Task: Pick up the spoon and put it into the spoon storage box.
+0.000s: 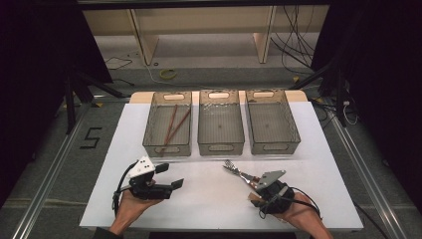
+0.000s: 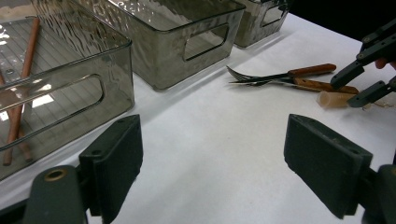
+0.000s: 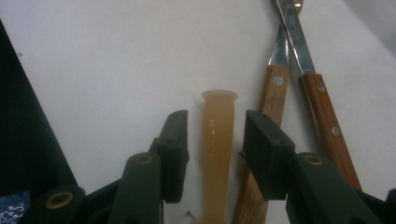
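The right gripper [image 3: 212, 140] straddles a pale beige, translucent plastic handle [image 3: 217, 140] lying flat on the white table [image 1: 199, 199]; its jaws stand partly closed about the handle, with slivers of table visible on both sides — not yet grasping. A clean pick calls for closing squarely on the beige handle alone. The obstacle: two wooden-handled steel forks [image 3: 299, 88] lie just beside the handle, one fork handle touching the gripper's nearer jaw. Well beyond the handle stand three smoky clear plastic bins [image 1: 221, 123]; one holds brown wooden chopsticks [image 1: 173, 124]. The left gripper [image 2: 212, 158] hovers well apart, jaws released and empty.
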`<state>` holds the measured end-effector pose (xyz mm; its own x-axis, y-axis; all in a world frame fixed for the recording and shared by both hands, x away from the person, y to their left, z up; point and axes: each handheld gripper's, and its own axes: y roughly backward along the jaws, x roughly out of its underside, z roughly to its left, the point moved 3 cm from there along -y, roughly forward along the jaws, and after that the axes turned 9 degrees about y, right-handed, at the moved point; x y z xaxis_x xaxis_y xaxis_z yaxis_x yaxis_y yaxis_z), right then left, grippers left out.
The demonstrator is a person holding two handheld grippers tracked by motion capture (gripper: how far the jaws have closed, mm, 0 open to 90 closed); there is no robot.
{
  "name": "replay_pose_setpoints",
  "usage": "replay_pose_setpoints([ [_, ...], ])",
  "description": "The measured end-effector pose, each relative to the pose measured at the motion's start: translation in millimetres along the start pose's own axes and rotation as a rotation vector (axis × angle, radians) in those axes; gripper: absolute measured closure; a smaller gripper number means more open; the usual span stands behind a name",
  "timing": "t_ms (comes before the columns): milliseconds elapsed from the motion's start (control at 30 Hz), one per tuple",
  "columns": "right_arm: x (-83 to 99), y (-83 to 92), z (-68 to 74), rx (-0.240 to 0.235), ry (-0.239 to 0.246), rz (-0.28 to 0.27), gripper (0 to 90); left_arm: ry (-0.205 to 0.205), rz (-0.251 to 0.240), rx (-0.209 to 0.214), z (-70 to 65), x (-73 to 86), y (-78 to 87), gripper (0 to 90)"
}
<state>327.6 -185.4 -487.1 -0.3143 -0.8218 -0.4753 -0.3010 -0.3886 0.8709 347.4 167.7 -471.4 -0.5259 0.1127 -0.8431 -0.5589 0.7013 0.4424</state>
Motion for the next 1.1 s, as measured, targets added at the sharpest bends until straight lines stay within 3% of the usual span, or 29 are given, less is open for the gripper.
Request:
replay_pose_setpoints([
  [167, 0.1, -6.6, 1.5, -0.012, 0.014, 0.049, 66.2, 0.004, 0.0, -0.003, 0.8, 1.8, 1.4, 19.2],
  [300, -0.2, -7.7, 1.2, 0.019, 0.028, 0.059, 72.4, 0.006, 0.007, -0.004, 0.8, 3.2, 1.0, 19.2],
  [633, 0.1, -6.1, 1.4, 0.009, 0.043, 0.054, 74.3, 0.011, -0.007, -0.011, 4.1, 4.3, 1.2, 19.4],
  [800, -0.7, -1.3, 0.1, -0.001, 0.039, 0.019, 74.7, 0.005, -0.015, -0.009, 3.9, 4.0, 1.8, 19.4],
  [1100, -1.1, 7.0, -5.2, -0.013, -0.012, -0.067, 75.0, -0.003, -0.019, -0.005, 3.0, 4.4, 1.2, 19.4],
])
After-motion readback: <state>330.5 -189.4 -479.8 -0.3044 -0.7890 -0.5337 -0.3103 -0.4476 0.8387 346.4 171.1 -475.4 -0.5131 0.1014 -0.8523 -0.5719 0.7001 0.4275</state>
